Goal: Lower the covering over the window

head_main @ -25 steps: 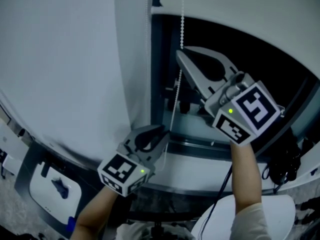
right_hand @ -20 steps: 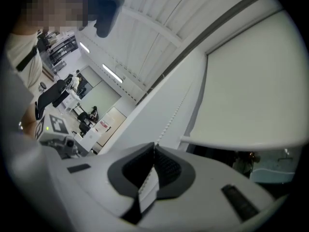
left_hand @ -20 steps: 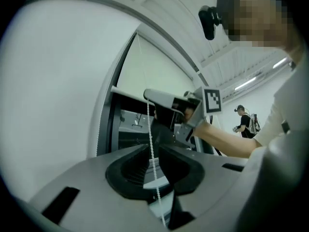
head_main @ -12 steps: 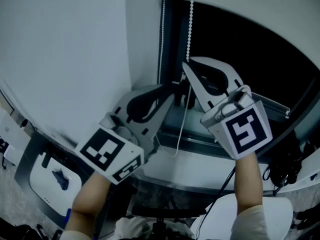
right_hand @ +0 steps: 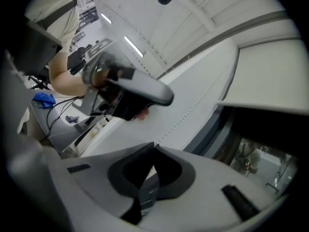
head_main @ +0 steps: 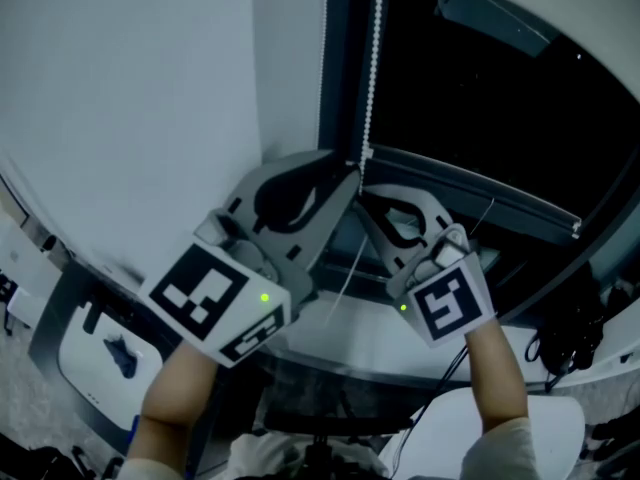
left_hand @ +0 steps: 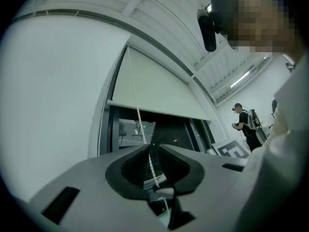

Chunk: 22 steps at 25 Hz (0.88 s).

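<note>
Wall [head_main: 130,88] close left, window frame [head_main: 338,88] ahead; seemingly free room rightward.
</note>
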Each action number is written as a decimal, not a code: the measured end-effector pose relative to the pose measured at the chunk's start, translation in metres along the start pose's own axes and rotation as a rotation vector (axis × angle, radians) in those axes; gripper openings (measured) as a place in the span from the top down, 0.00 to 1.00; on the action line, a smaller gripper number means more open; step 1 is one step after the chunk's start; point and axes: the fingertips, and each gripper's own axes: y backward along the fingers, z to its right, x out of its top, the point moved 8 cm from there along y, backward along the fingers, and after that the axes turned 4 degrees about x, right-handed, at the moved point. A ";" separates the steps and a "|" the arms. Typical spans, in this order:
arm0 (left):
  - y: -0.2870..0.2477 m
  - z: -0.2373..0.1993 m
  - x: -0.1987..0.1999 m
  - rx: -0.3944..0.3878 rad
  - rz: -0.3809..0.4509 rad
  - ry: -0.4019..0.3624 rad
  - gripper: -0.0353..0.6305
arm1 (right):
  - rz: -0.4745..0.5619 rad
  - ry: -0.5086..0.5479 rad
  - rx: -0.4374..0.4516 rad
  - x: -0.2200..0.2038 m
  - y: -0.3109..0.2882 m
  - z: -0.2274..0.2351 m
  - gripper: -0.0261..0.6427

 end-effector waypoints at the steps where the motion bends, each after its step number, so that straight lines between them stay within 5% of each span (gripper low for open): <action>1: -0.002 0.000 -0.002 -0.004 -0.010 -0.004 0.87 | -0.016 -0.007 0.019 -0.009 -0.001 -0.010 0.95; 10: -0.019 0.003 -0.017 -0.059 -0.083 -0.006 0.81 | -0.096 -0.045 0.081 -0.051 0.002 -0.061 0.95; 22: -0.034 -0.004 -0.002 -0.021 -0.039 -0.034 0.81 | -0.128 -0.111 0.142 -0.080 -0.001 -0.095 0.95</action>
